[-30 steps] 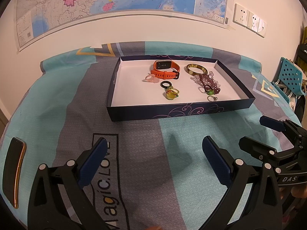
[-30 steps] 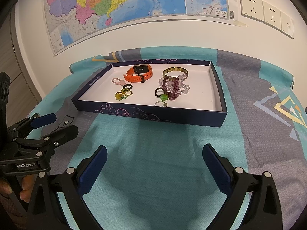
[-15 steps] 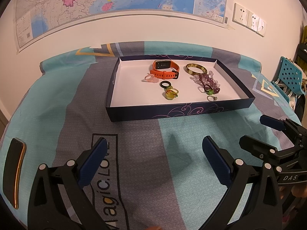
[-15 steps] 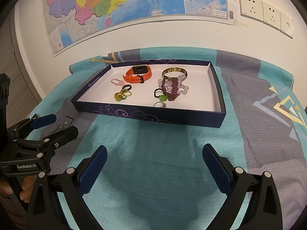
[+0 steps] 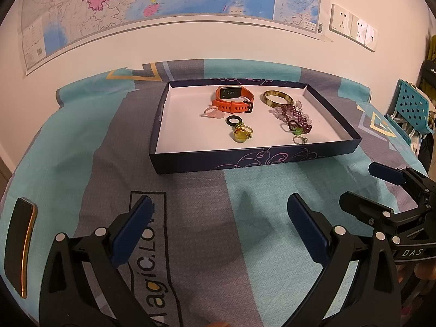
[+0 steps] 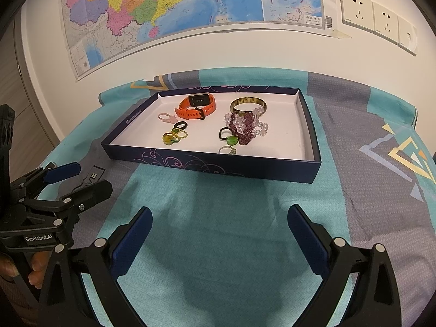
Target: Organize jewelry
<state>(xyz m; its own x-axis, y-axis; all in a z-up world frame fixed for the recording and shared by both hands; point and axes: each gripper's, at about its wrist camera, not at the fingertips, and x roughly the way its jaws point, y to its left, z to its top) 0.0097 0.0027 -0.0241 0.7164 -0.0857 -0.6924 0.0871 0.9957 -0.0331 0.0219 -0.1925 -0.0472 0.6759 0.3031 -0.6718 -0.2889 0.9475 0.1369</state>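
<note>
Both hand-held grippers, left (image 5: 218, 226) and right (image 6: 219, 234), stand wide open, empty. Risk: rings (image 6: 174, 135) clustered in tray (image 6: 212, 164); jaws could snag neighbours.

Bare cloth (image 6: 218, 218) ahead, box wall (image 6: 207, 163) bars jewelry, open above

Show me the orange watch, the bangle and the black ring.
orange watch (image 5: 233, 100), left wrist view, on the near strap.
bangle (image 6: 247, 104), right wrist view, on its near rim.
black ring (image 5: 234, 120), left wrist view, on the band's left side.
</note>
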